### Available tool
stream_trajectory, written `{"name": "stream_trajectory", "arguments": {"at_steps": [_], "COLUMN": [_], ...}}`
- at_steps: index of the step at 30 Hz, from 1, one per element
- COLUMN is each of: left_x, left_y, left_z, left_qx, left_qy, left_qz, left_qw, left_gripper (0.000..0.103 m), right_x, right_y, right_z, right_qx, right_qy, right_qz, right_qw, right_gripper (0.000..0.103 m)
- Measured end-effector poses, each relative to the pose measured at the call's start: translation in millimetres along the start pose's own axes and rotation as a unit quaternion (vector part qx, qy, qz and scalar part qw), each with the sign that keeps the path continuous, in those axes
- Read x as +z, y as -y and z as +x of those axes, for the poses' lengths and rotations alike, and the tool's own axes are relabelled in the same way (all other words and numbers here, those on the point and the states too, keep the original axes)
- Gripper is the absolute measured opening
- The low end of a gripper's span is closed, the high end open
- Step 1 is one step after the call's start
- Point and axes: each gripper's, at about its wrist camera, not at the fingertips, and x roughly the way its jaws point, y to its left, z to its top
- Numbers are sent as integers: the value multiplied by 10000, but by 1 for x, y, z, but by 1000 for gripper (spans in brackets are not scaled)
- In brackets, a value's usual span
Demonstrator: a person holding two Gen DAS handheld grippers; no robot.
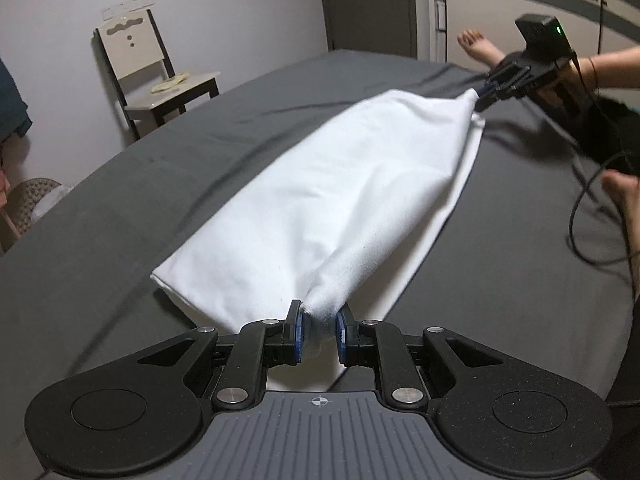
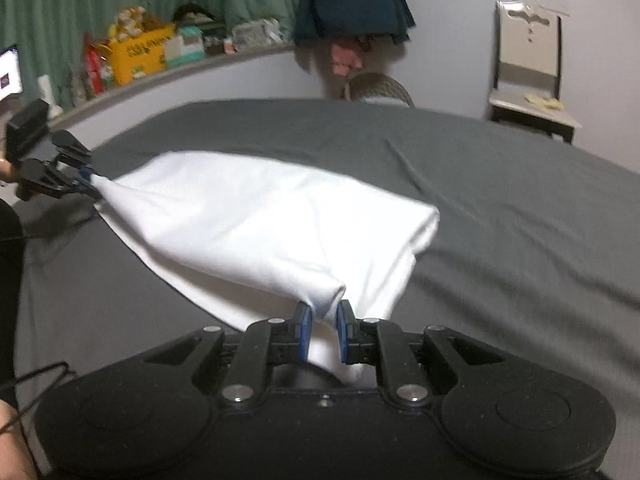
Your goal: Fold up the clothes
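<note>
A white garment (image 1: 328, 200) lies stretched along the dark grey bed (image 1: 120, 208), folded lengthwise. My left gripper (image 1: 319, 330) is shut on its near end, cloth bunched between the blue pads. Far away at the upper right, the right gripper (image 1: 482, 94) pinches the opposite end, held by a person's hand. In the right wrist view the same white garment (image 2: 272, 232) runs from my right gripper (image 2: 323, 326), shut on a bunched corner, to the left gripper (image 2: 86, 176) at the far left. Both held ends are lifted slightly off the bed.
A chair (image 1: 156, 76) stands by the wall beyond the bed (image 2: 520, 208). A person's bare feet (image 1: 478, 46) and a black cable (image 1: 584, 216) are at the right. A cluttered shelf (image 2: 152, 56), a wicker basket (image 2: 378, 88) and hanging clothes (image 2: 352, 0) sit behind the bed.
</note>
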Motion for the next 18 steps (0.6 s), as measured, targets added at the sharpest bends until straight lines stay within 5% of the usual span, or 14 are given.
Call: {"name": "stream_trajectory", "arguments": {"at_steps": [6,8,10,12,18], "left_x": [1,2,3,3,2], "left_y": [22,30,36,40,60], "left_z": [7,8,10,7,-10], "left_qx": [270,414,576,708,1100], "left_qy": [-483,-609,-762,-801,-611], "left_qz": [864,1088,1220,1306,1712], "left_qw": [9947,9913,9879,9857,9772], "left_gripper": [16,23,23,23,25], "right_x": [-19,-21,-20,-19,-18], "right_y": [7,7,5,2,7], "right_z": [3,1,-1,-3,-11], "right_qx": [-72,4,90,148,694], "right_qy": [-181,-133,-94,-89,250], "right_qz": [105,133,175,301,1997], "right_qw": [9998,9998,9998,9994,9771], "right_gripper": [11,12,23,58,60]}}
